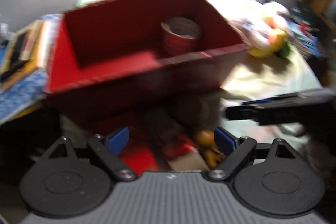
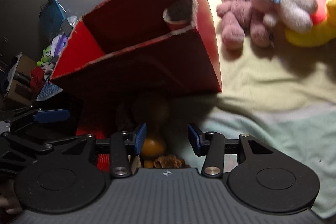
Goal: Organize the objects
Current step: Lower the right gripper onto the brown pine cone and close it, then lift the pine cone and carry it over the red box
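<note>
A red cardboard box (image 1: 117,68) stands open ahead of both grippers, with a roll of tape (image 1: 180,35) inside it; the box (image 2: 147,60) and roll (image 2: 176,16) also show in the right wrist view. My left gripper (image 1: 171,140) is open and empty, low in front of the box, above a small orange figure (image 1: 204,136) and red items. My right gripper (image 2: 167,138) is open and empty, with the orange figure (image 2: 152,145) just past its left finger. The right gripper also shows in the left wrist view (image 1: 241,112). The left wrist view is blurred.
Plush toys (image 2: 273,12), pink, grey and yellow, lie on the pale bedsheet (image 2: 273,87) right of the box. Books and a blue cloth (image 1: 21,68) lie left of it. Cluttered small items (image 2: 48,56) sit at the far left. A wall is behind.
</note>
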`<state>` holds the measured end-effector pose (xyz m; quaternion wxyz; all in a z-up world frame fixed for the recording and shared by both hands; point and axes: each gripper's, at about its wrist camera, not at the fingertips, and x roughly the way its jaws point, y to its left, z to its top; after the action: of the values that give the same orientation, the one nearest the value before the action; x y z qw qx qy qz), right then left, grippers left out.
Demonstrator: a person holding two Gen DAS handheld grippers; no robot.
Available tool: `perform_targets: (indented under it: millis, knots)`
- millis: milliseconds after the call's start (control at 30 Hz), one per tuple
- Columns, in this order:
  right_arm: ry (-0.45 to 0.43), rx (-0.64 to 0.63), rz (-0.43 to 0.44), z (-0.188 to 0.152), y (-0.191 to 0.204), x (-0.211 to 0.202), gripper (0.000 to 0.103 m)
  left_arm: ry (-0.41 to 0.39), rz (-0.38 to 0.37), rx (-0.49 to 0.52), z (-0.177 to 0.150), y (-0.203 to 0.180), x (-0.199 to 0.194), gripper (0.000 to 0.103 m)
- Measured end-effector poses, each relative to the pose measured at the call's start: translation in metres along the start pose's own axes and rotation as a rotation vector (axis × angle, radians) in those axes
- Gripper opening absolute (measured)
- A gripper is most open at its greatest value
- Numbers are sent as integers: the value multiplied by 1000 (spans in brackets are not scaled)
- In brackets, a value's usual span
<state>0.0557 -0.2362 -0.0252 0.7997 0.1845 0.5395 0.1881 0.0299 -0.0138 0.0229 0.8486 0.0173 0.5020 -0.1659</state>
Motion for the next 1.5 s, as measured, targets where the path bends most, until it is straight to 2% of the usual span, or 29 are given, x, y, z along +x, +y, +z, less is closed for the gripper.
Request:
perform_targets:
  millis: [100, 233, 300, 367, 633, 767, 867, 1067, 1200, 1333, 1500]
  knots:
    - [112, 63, 74, -7, -17, 9, 47, 29, -94, 53, -11, -17, 8, 89]
    - [158, 87, 94, -11, -27, 16, 49, 72, -200, 94, -19, -38, 23, 83]
    - [177, 103, 105, -13, -30, 20, 52, 87, -223, 110, -21, -47, 29, 80]
    - [195, 119, 127, -15, -33, 23, 52, 105, -223, 125, -21, -53, 36, 73]
    - [235, 150, 195, -19, -38, 30, 52, 157, -216, 79, -23, -53, 60, 66]
    - [267, 181, 243, -20, -41, 36, 51, 166, -238, 48, -24, -52, 69, 56]
    - [283, 197, 274, -23, -42, 39, 46, 173, -238, 38, -25, -53, 72, 52]
    - [278, 179, 266, -17, -46, 30, 44, 167, -235, 23, -24, -55, 72, 46]
    - [246, 187, 257, -11, -50, 15, 44, 153, -246, 52, -18, -64, 70, 45]
    - [167, 177, 242, 5, -53, -9, 44, 108, -266, 102, -2, -75, 61, 45]
    - [35, 130, 236, 22, -40, -51, 44, -1, -306, 161, 28, -85, 32, 45]
